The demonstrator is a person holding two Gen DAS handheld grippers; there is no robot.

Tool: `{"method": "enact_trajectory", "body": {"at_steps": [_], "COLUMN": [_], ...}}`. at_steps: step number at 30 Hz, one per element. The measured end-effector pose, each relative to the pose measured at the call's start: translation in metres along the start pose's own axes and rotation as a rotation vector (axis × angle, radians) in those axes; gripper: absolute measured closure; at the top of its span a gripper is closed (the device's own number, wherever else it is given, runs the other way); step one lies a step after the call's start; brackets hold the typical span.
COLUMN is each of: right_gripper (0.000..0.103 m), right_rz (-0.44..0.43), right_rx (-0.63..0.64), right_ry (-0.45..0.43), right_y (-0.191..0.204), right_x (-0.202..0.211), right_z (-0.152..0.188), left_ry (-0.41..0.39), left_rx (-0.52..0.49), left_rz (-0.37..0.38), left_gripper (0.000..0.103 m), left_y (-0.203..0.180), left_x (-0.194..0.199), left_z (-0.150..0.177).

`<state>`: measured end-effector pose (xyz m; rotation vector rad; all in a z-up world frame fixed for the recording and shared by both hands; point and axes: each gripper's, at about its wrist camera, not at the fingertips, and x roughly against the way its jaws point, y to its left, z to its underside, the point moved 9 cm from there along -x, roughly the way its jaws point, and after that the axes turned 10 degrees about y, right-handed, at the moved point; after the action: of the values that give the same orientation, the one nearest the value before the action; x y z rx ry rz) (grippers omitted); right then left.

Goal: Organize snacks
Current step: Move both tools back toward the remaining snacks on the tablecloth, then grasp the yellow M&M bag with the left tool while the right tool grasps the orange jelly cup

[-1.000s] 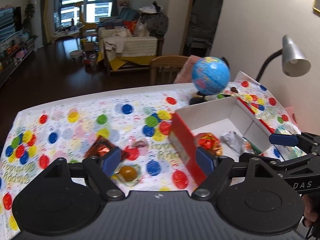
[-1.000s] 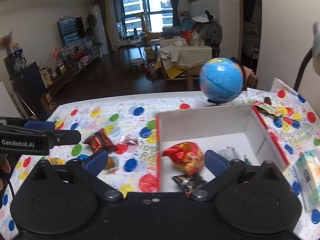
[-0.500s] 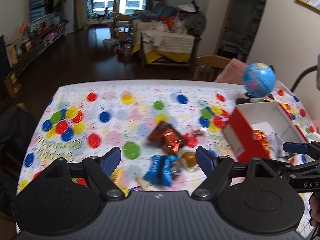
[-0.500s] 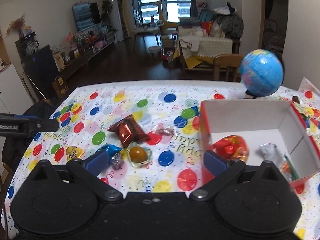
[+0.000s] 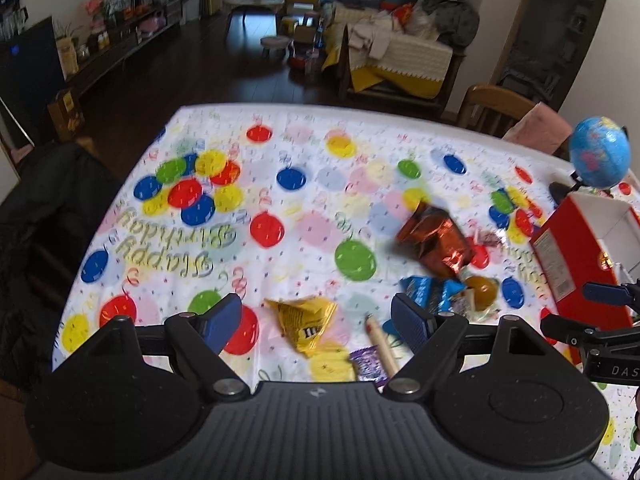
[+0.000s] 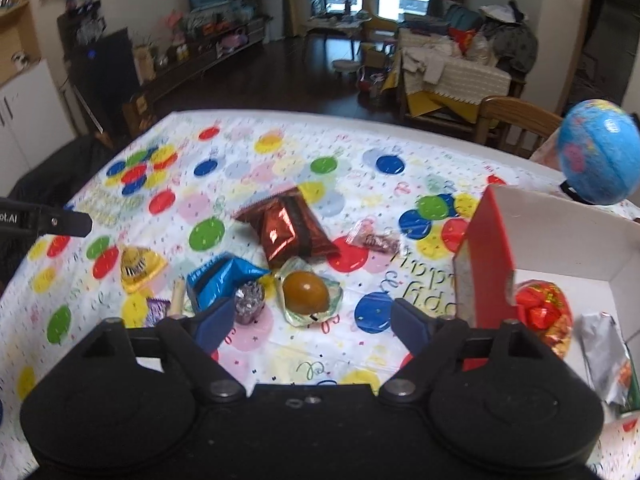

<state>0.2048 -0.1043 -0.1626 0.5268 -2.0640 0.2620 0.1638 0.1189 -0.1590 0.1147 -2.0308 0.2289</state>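
My left gripper (image 5: pixel 316 322) is open and empty, above a yellow candy packet (image 5: pixel 306 320) on the dotted tablecloth. My right gripper (image 6: pixel 312 320) is open and empty, above a clear-wrapped brown egg (image 6: pixel 306 292). Around it lie a blue packet (image 6: pixel 218 276), a silver foil sweet (image 6: pixel 249 300), a red-brown foil packet (image 6: pixel 286 228) and a small clear-wrapped candy (image 6: pixel 374 240). A red and white box (image 6: pixel 486 252) at the right holds a red snack bag (image 6: pixel 544 314) and a silver packet (image 6: pixel 604 356).
A blue globe (image 6: pixel 598 152) stands behind the box. A wooden stick (image 5: pixel 380 346) and a purple wrapper (image 5: pixel 368 364) lie near my left gripper. A wooden chair (image 5: pixel 492 110) stands at the far table edge. A dark coat (image 5: pixel 36 240) lies left of the table.
Both grippers have swung left, away from the box. The loose snacks on the cloth have come under them, and the yellow packet now lies between my left fingers.
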Motion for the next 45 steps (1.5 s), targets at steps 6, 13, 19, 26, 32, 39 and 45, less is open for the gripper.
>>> {"method": "enact_trajectory", "body": {"at_steps": [6,13,19,26,32,39,45], "right_gripper": [0.028,0.037,0.041,0.051,0.055,0.059,0.064], "right_rz": [-0.003,-0.013,-0.023,-0.04,-0.059,-0.065,-0.041], "right_rx": [0.022,0.035,0.061,0.058,0.056,0.016,-0.033], "right_ry": [0.049,0.091,0.119,0.135,0.147,0.135,0.126], "right_y": [-0.006,-0.007,-0.003,-0.004,-0.001,-0.003,-0.007], "right_x": [-0.028,-0.058,-0.078,-0.093,-0.101,-0.099,-0.091], "right_z": [-0.001,-0.005,-0.01,-0.017,-0.017,-0.017,-0.011], "left_ry": [0.049,0.094,0.124,0.148,0.169,0.167,0.166], "left_rx": [0.018,0.013,0.009,0.017,0.032,0.026,0.015], "left_rz": [-0.009,-0.03,-0.03,-0.028,-0.027,-0.026,-0.035], "left_gripper": [0.021,0.022,0.027,0.037,0.049,0.071,0.074], "left_y": [0.005,0.007,0.007,0.009,0.012,0.012,0.012], "left_x": [-0.029,-0.058,-0.078,-0.091,-0.1,-0.101,-0.098], "left_z": [0.003,0.005,0.006,0.006,0.007,0.007,0.008]}}
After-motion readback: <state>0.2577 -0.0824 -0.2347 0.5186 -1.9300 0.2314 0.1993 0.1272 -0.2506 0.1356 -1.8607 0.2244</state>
